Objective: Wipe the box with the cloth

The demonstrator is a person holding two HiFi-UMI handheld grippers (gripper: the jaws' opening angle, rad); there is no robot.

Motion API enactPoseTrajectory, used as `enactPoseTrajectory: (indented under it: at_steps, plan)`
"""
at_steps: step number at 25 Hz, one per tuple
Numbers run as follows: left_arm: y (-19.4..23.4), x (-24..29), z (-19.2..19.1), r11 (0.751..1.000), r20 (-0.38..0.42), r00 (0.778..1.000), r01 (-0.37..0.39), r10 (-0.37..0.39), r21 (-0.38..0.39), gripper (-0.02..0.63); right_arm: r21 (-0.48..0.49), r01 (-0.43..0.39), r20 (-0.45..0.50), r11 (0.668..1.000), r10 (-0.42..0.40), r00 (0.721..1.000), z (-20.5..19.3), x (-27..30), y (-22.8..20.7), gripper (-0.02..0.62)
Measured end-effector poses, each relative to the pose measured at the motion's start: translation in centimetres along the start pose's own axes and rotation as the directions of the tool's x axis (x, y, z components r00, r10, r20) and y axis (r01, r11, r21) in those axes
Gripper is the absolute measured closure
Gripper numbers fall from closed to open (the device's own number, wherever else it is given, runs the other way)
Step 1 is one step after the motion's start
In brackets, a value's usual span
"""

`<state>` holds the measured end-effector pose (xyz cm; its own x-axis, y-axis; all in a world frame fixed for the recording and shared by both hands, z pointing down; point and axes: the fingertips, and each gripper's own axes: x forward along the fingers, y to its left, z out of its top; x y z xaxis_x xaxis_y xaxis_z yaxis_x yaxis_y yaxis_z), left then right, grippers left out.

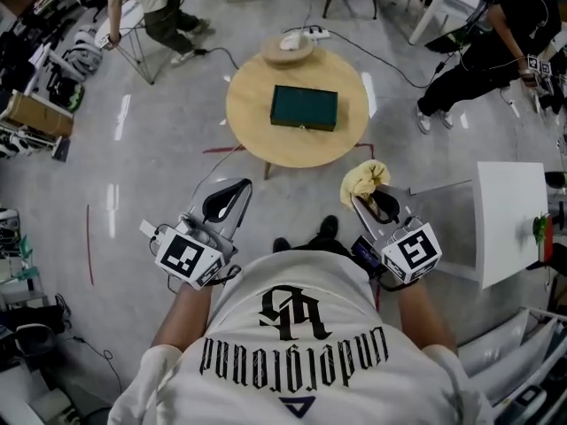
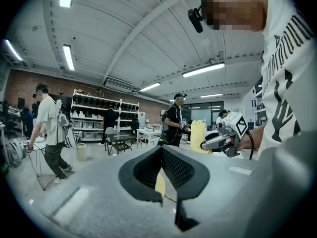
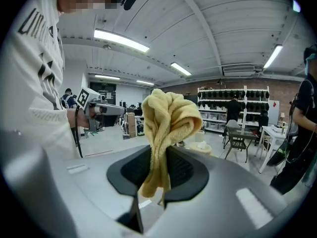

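Cloth [image 3: 168,128], yellow and bunched, is what I see pinched in my right hand-held gripper [image 3: 166,158]. Its jaws are closed on the lower folds, the rest stands up in a lump above them, and a short tail hangs below the pads. My left hand-held gripper [image 2: 161,158] has its jaws pressed together with nothing between them. In the head view I see both held out in front of the person's chest, side by side and well apart, above the grey floor. The box [image 1: 304,107], dark green and flat, lies near the middle of the round wooden worktop [image 1: 252,127]. It is ahead of both hand-held grippers and touched by neither. The cloth is well short of the box, near the worktop's closest edge on the right side.
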<state>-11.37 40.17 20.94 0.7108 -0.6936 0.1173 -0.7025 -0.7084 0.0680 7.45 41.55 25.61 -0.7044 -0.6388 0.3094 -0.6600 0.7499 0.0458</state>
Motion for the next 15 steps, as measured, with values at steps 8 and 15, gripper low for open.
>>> enactPoseTrajectory:
  at_steps: [8, 15]
  plan:
    - [0.3, -1.7, -0.5, 1.0, 0.001, 1.0, 0.003, -0.003, -0.017, 0.6, -0.015, -0.013, 0.027, 1.0, 0.013, 1.0, 1.0, 0.7, 2.8, 0.515]
    - [0.7, -2.5, -0.5, 1.0, 0.007, 1.0, 0.008, -0.008, -0.027, 0.6, -0.024, -0.009, 0.031, 1.0, 0.01, 0.999, 1.8, 1.2, 3.7, 0.515]
